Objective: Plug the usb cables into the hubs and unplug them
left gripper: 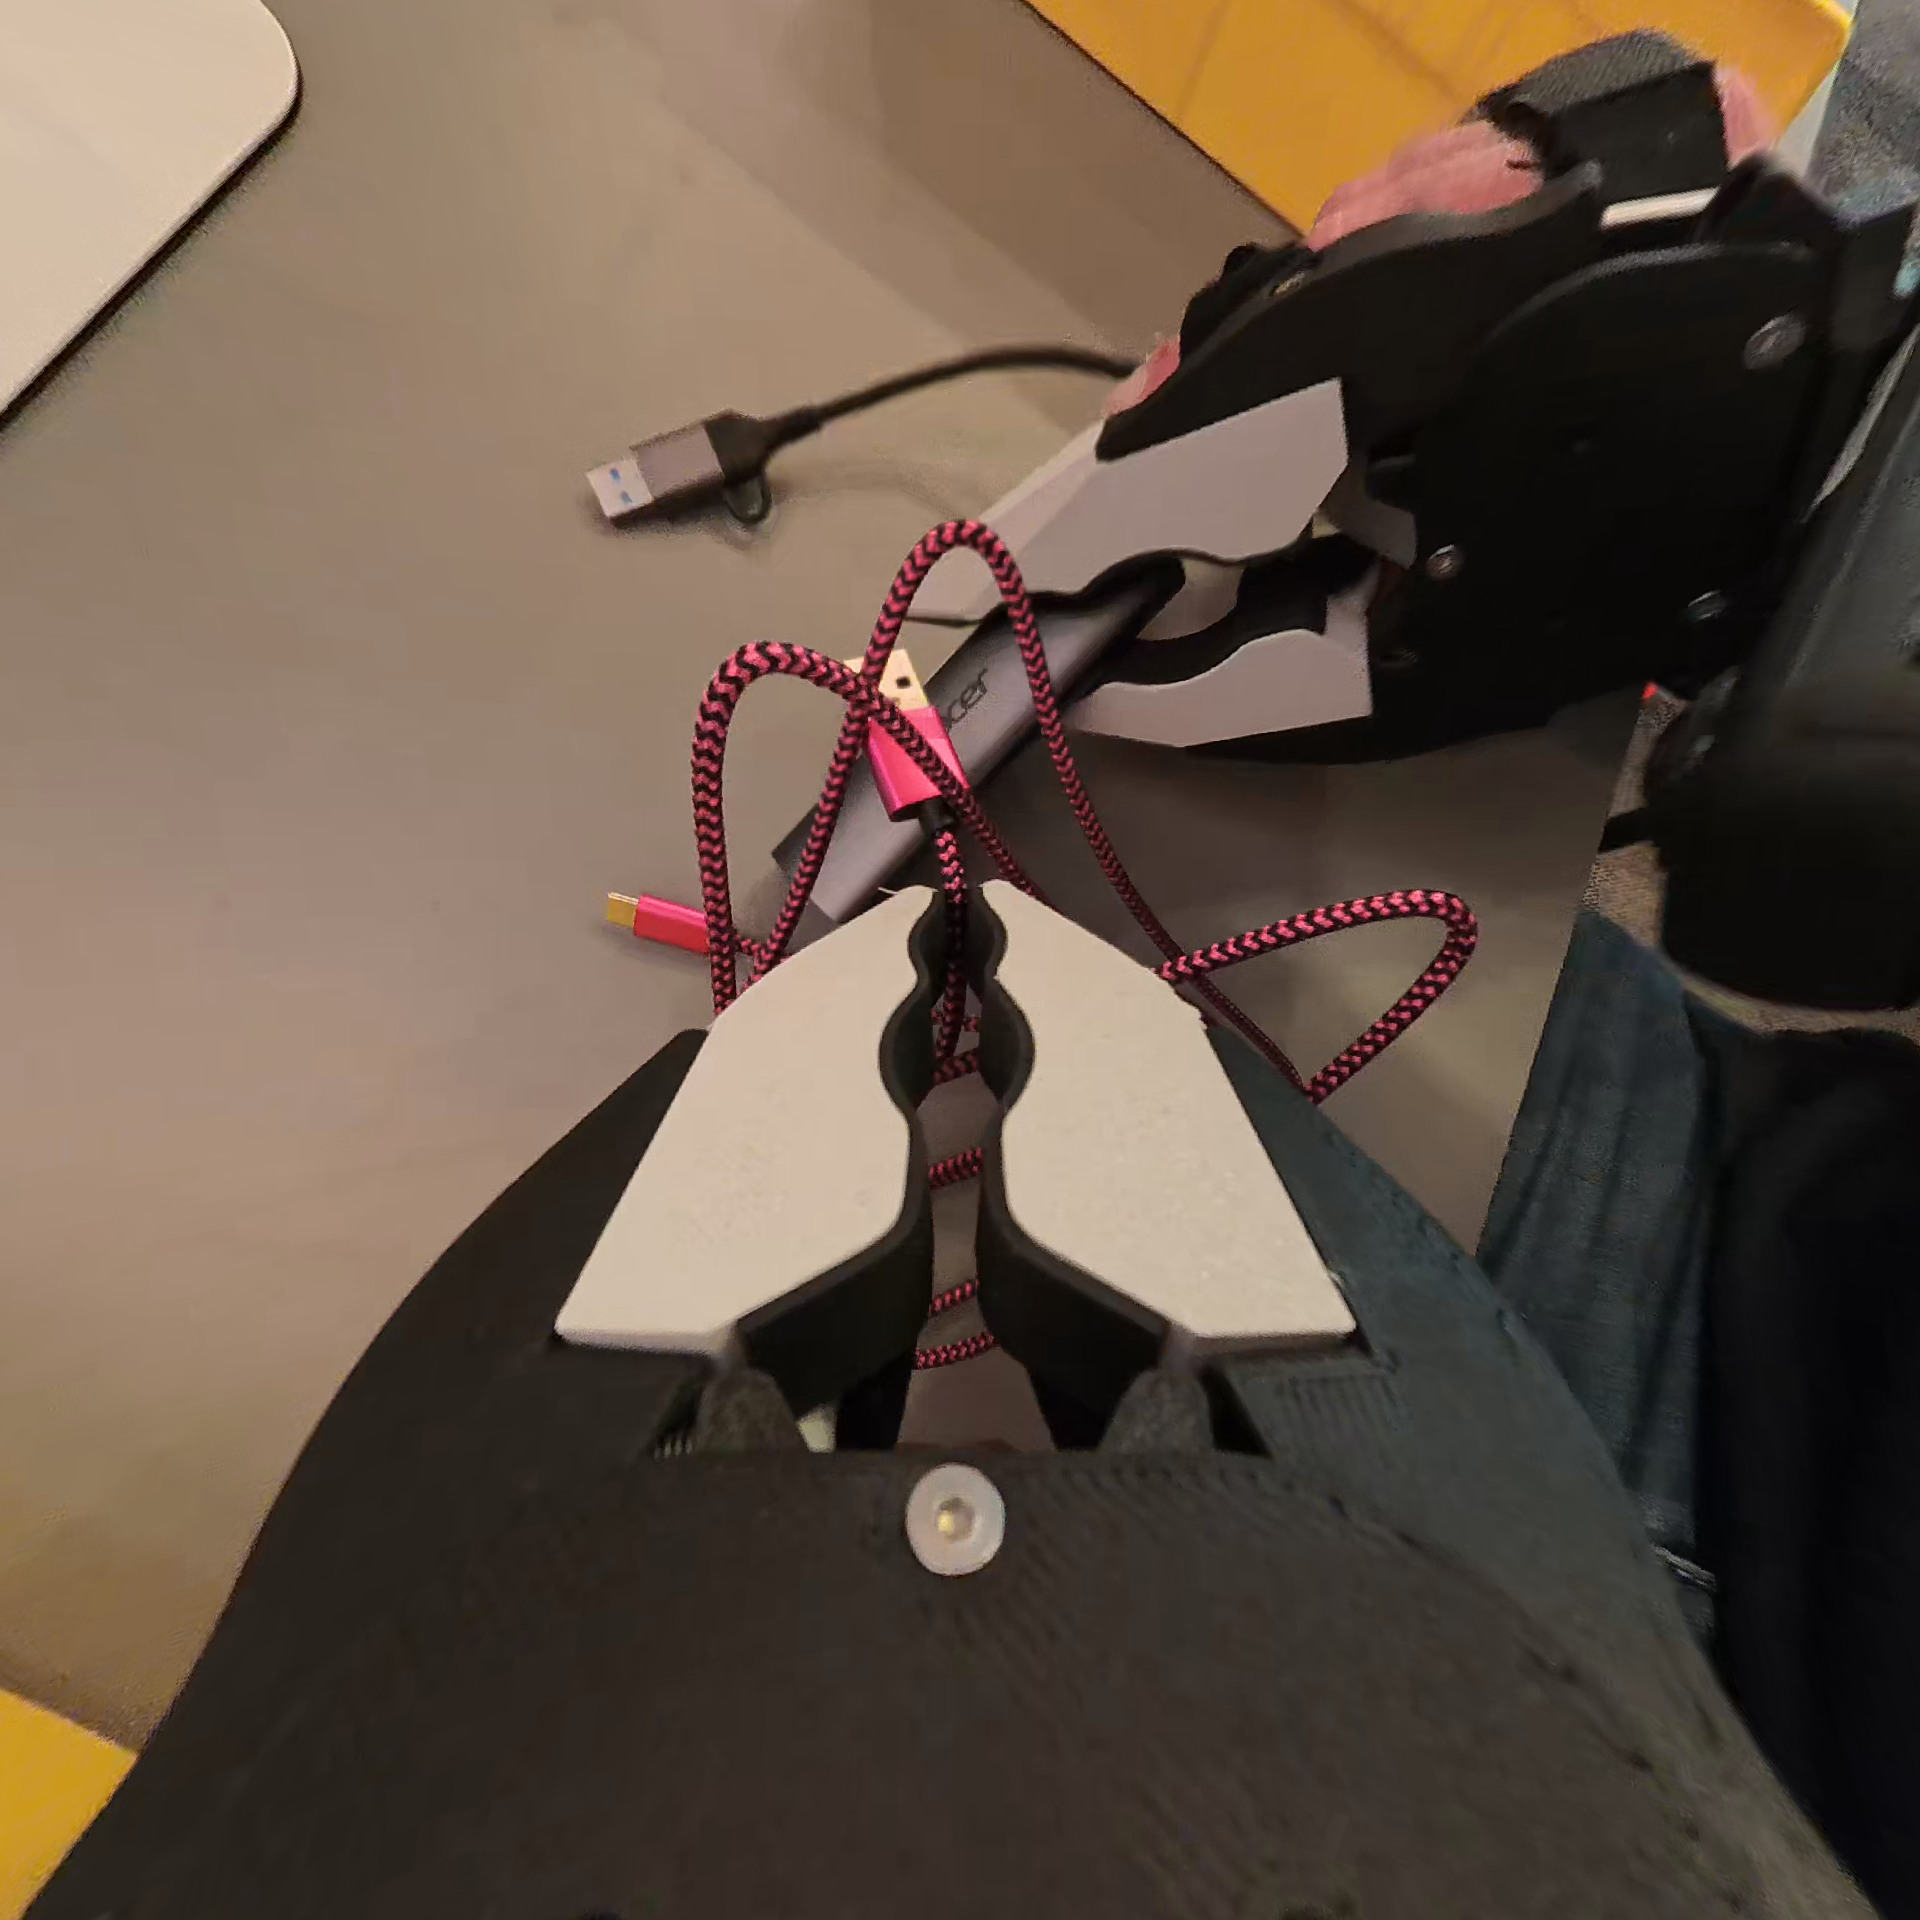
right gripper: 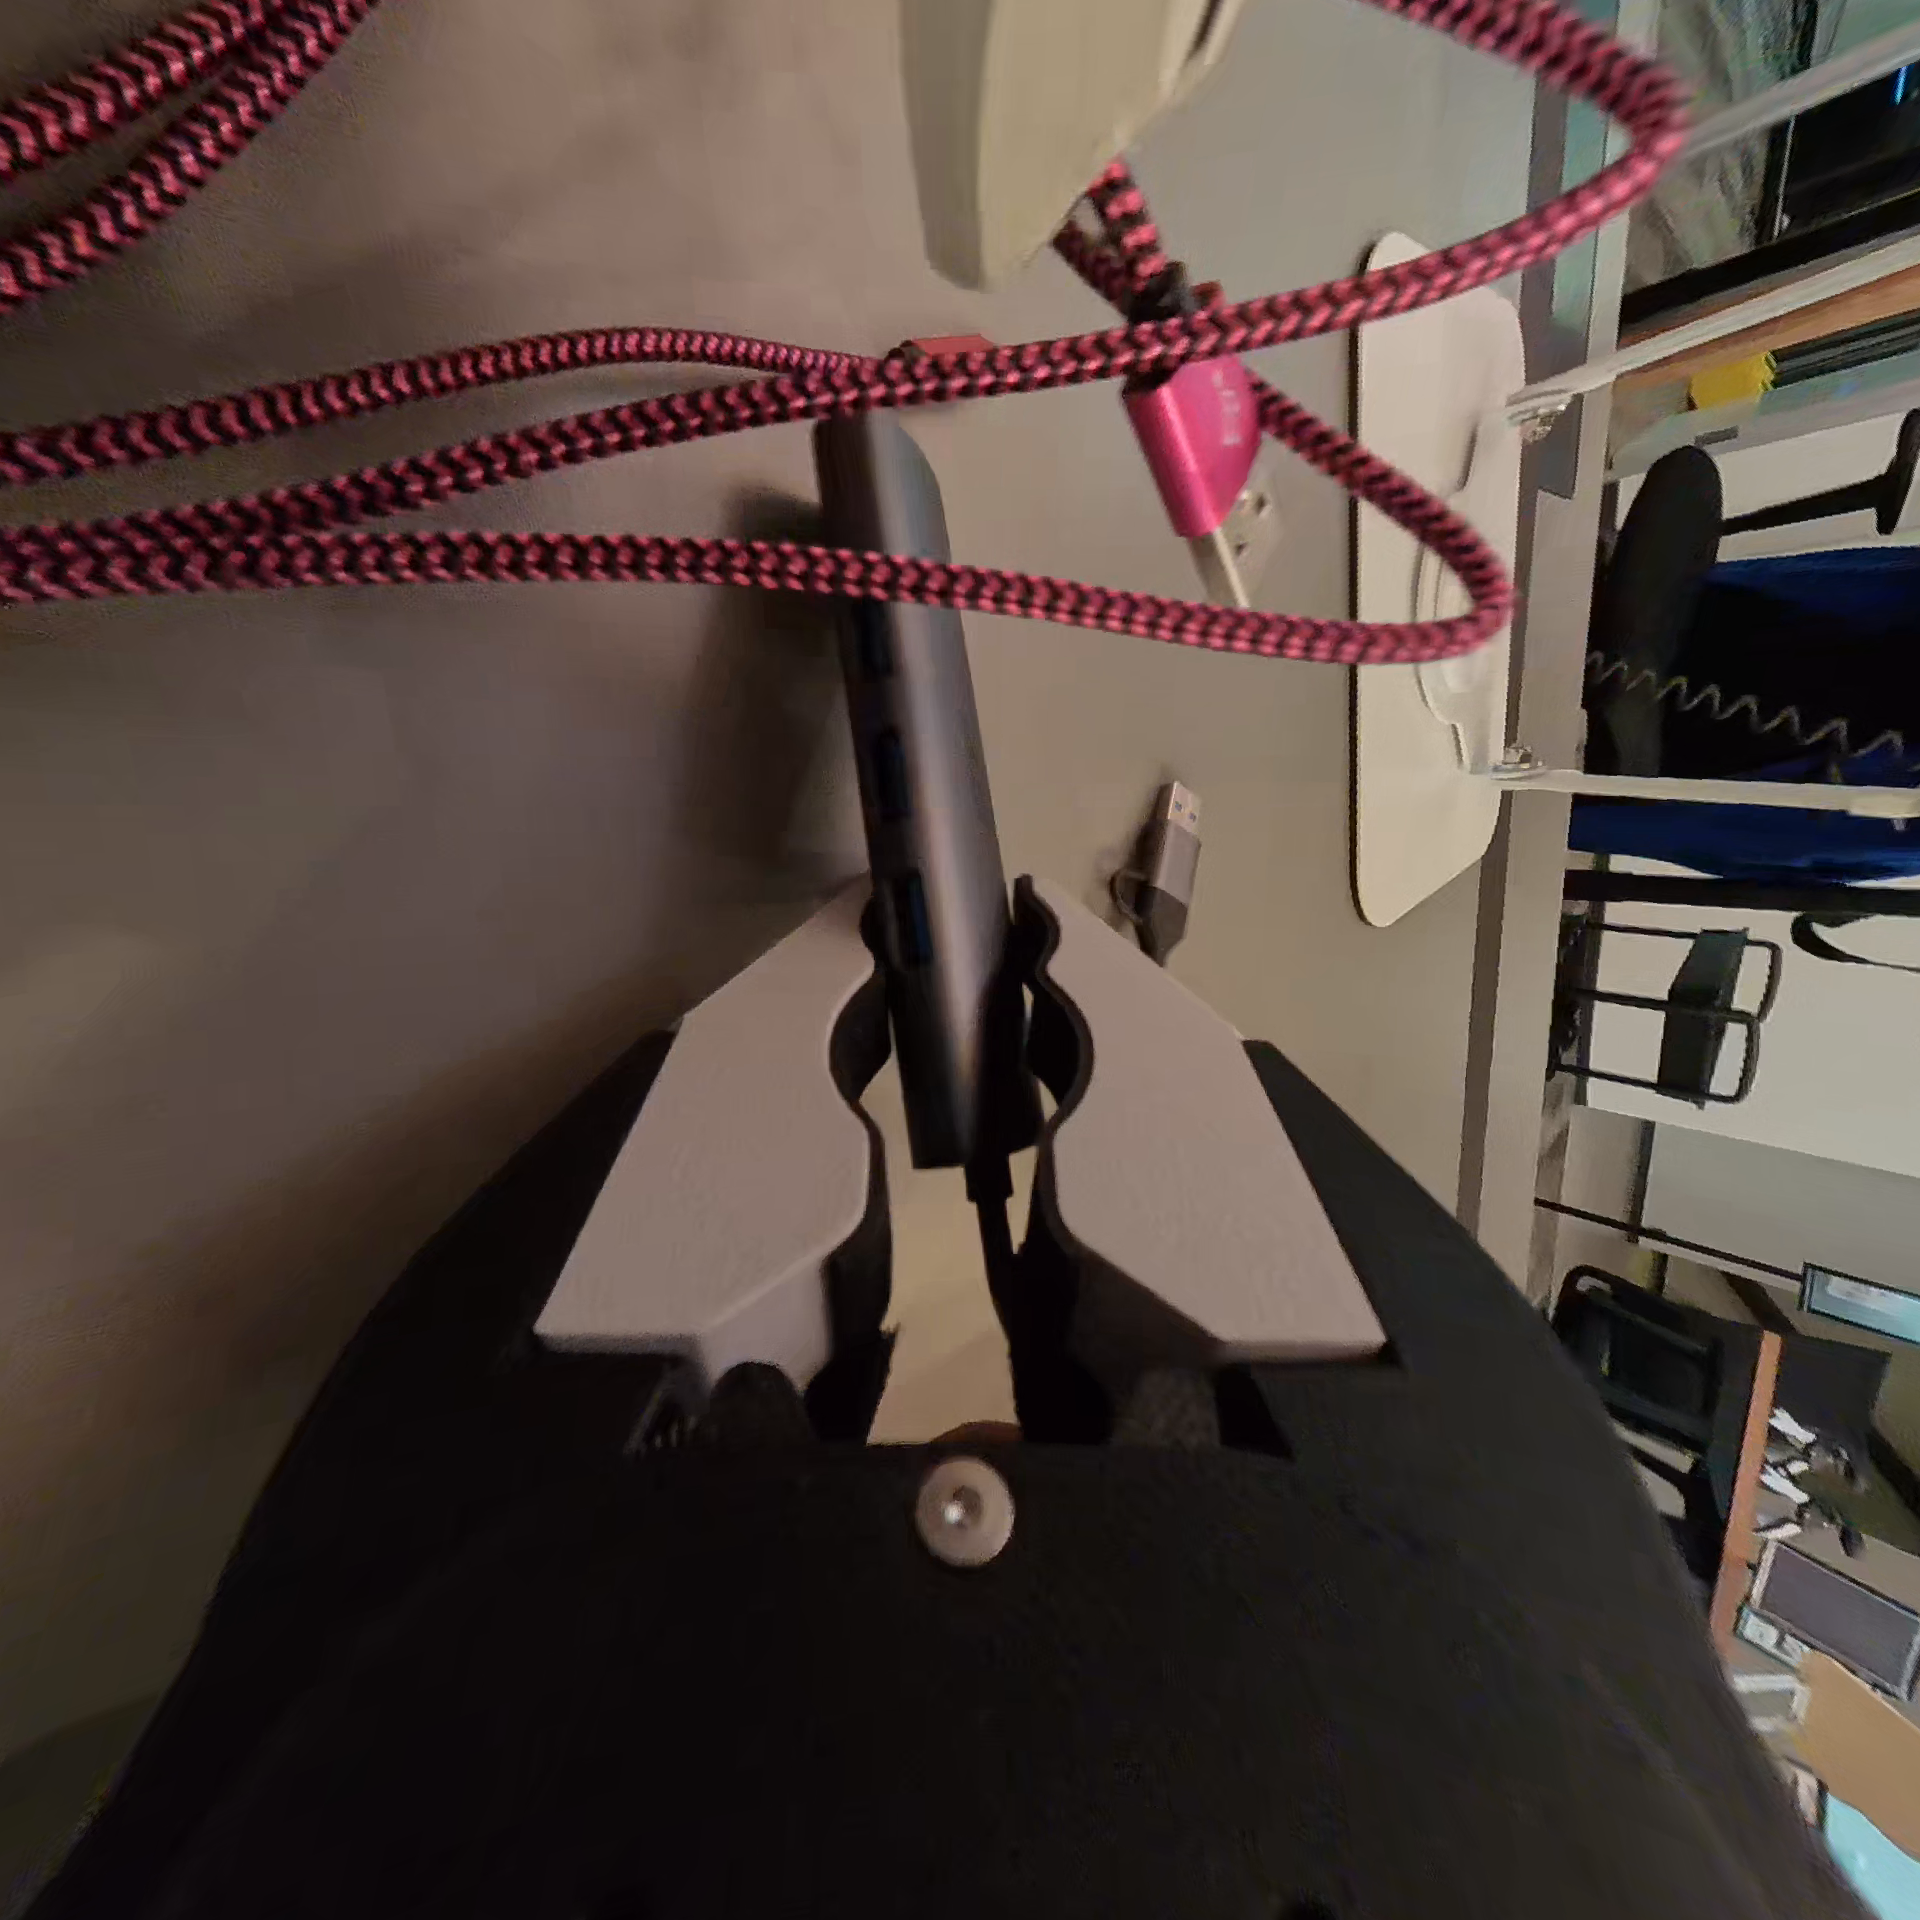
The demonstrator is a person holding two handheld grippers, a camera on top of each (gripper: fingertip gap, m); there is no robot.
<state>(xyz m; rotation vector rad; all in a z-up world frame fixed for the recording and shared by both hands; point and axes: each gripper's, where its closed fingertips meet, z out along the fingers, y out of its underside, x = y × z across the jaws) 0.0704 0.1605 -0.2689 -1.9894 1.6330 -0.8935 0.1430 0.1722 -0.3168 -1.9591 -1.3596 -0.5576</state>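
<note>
Above grey desk [left gripper: 312,727], left jaws pinching pink braided cable [left gripper: 948,873], right jaws clamping branded grey hub [right gripper: 920,727]

The hub [left gripper: 914,769] stuck out of the right gripper [left gripper: 997,644], above the desk [left gripper: 364,675] — the braided cable's [left gripper: 1351,925] plug [left gripper: 909,758] lay across it, loops draped over.

An office or lab: grey desk [left gripper: 312,727], white mouse pad [right gripper: 1434,582], office chair [right gripper: 1662,582], metal shelving [right gripper: 1662,997].

Dim warm indoor light, soft shadows, wide-angle edge warping, slight motion blur.
</note>
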